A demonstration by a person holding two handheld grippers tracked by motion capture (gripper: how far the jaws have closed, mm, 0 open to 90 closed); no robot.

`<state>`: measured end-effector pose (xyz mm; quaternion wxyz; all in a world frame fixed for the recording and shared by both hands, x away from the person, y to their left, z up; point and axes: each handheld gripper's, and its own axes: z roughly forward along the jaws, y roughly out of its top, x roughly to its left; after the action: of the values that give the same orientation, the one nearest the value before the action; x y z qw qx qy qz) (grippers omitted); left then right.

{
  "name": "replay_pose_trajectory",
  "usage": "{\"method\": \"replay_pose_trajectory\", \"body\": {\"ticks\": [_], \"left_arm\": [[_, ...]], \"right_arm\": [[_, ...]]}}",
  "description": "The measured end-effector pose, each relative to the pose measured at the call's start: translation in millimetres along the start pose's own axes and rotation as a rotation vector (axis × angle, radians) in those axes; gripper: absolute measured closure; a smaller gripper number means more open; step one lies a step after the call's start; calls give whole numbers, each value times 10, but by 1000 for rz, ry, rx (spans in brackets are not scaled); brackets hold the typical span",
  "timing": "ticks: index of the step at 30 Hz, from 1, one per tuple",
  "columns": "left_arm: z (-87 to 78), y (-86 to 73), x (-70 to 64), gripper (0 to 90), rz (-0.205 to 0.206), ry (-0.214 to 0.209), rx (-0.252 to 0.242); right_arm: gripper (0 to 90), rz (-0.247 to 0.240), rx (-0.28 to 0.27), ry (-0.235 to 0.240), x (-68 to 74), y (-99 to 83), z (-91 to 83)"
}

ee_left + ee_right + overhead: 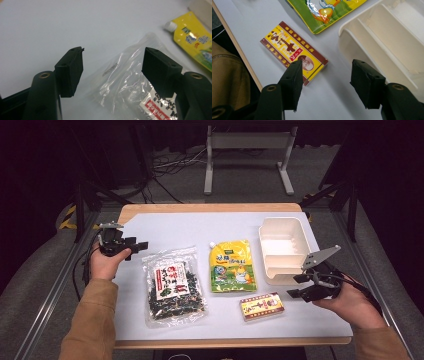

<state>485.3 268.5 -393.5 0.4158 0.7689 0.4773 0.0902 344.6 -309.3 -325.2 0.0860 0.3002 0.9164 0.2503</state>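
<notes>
Left gripper [141, 245] hovers at the table's left edge, jaws spread wide with nothing between them, just beside the top corner of the clear seaweed bag [173, 286], not touching it. Right gripper [297, 286] sits near the front right, jaws also wide apart and unloaded, between the small yellow-red box [261, 306] and the cream divided tray [283, 249]. Yellow spouted pouch [232, 265] lies flat mid-table between bag and tray, all on the white mat [180, 229].
</notes>
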Motion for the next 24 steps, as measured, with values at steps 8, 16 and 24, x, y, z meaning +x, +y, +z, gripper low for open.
{"method": "replay_pose_trajectory", "body": {"ticks": [8,16,24], "left_arm": [[103,-35,14,346,-9,-10,43],[214,-70,67,346,-43,2,92],[286,-97,133,370,-50,-2,112]], "right_arm": [[430,1,5,7,-5,-14,34],[427,-2,11,18,6,-19,77],[428,-5,17,27,2,-22,92]]}}
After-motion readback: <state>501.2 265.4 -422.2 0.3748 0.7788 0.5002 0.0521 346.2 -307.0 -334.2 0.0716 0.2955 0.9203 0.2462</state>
